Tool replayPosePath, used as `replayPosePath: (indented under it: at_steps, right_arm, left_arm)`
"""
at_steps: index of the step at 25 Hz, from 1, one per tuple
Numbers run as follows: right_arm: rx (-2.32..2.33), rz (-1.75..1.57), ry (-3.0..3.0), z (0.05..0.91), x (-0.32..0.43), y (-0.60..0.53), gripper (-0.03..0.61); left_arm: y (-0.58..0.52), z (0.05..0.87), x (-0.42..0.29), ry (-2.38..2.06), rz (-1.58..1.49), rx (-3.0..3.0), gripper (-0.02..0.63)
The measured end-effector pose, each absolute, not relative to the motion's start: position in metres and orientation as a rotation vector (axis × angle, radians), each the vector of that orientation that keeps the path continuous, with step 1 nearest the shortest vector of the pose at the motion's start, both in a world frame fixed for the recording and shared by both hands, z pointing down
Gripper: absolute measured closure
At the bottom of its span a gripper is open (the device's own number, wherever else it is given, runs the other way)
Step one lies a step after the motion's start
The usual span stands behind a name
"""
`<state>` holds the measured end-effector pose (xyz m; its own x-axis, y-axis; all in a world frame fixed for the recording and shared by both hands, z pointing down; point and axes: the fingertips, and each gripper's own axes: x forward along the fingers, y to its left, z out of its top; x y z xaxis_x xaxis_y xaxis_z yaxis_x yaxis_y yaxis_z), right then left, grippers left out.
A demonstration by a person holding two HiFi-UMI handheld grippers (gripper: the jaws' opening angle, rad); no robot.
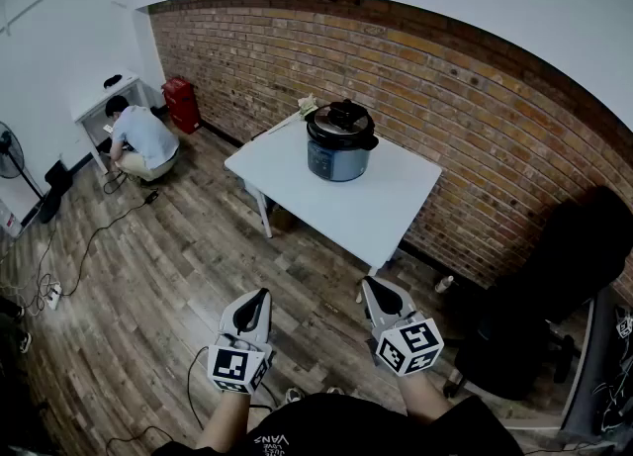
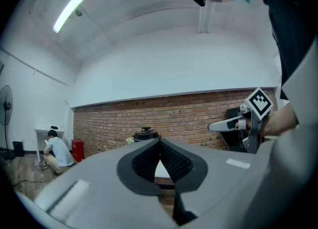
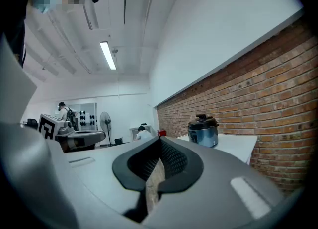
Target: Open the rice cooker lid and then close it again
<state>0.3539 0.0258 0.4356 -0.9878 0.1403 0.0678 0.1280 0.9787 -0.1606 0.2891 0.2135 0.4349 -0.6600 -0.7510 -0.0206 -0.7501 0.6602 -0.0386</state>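
A blue and silver rice cooker with a black lid, down and closed, stands on a white table by the brick wall. In the right gripper view the rice cooker shows far off to the right; in the left gripper view only its lid top peeks above the jaws. My left gripper and right gripper hang side by side over the floor, well short of the table, held level. Both are shut with nothing between the jaws.
A person crouches by a white cabinet at the far left, next to a red canister. Cables and a power strip lie on the wooden floor. A black office chair stands at the right. A fan stands at the left edge.
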Motion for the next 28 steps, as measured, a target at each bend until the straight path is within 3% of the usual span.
replayPosePath:
  at_steps: [5,6,7,8,10,19,28]
  right_arm:
    - [-0.296,0.245,-3.055,0.436,0.357,0.022,0.574]
    - [-0.312,0.250,-3.069,0.436,0.356,0.021,0.564]
    - [-0.321,0.260,-3.076,0.436,0.356,0.020,0.449]
    - [-0.326,0.273,-3.077,0.438,0.355,0.018,0.323]
    - [-0.335,0.304,-3.070,0.443,0.353,0.014,0.270]
    - [-0.251,0.300,-3.038,0.463,0.317,-0.004,0.210]
    - [-0.078,0.302,-3.052,0.458,0.232,0.008,0.204]
  left_arm:
    - [0.194,0.432,0.302,2.780,0.058,-1.342,0.604]
    - [0.188,0.433,0.304,2.771,0.103,-1.376,0.509]
    - [0.183,0.434,0.306,2.768,0.135,-1.409,0.417]
    - [0.178,0.437,0.308,2.767,0.148,-1.434,0.373]
    - [0.173,0.444,0.309,2.769,0.138,-1.460,0.317]
    - [0.179,0.463,0.268,2.816,0.163,-1.424,0.275]
    - [0.188,0.461,0.172,2.752,0.145,-1.592,0.275]
